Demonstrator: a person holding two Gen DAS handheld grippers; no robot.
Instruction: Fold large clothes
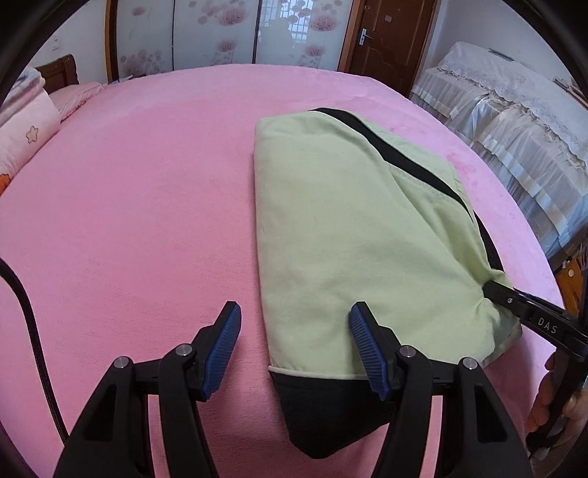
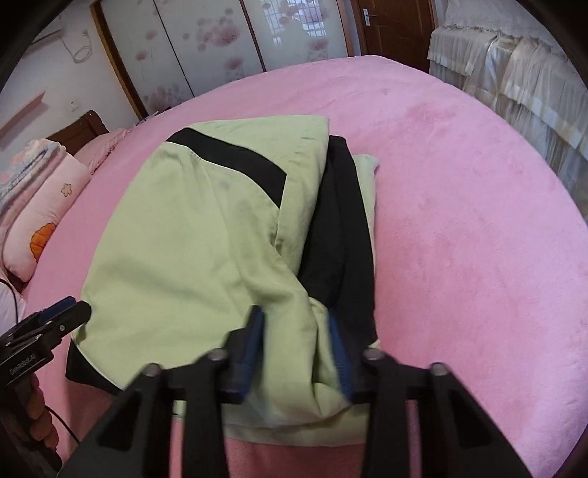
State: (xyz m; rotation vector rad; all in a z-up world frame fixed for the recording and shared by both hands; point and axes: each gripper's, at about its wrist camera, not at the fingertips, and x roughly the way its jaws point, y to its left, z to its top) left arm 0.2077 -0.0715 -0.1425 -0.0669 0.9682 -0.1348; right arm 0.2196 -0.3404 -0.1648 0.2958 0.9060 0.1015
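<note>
A light green garment with black panels (image 1: 352,235) lies folded on the pink bed (image 1: 147,184). My left gripper (image 1: 294,327) is open and empty, hovering over the garment's near left corner, one finger over the bed, one over the cloth. My right gripper (image 2: 296,342) has its blue pads (image 2: 336,349) around a bunched fold of the green garment (image 2: 176,242) at its near right edge; the view is blurred there. The right gripper also shows in the left wrist view (image 1: 492,288), pinching the cloth's right edge. The left gripper shows at the left of the right wrist view (image 2: 66,312).
A pink pillow (image 2: 44,224) and bedding lie at the left edge of the bed. A lace-covered piece of furniture (image 1: 514,121) stands to the right, a wooden door (image 1: 386,40) and flowered sliding panels (image 1: 220,33) behind. A black cable (image 1: 29,323) hangs at left.
</note>
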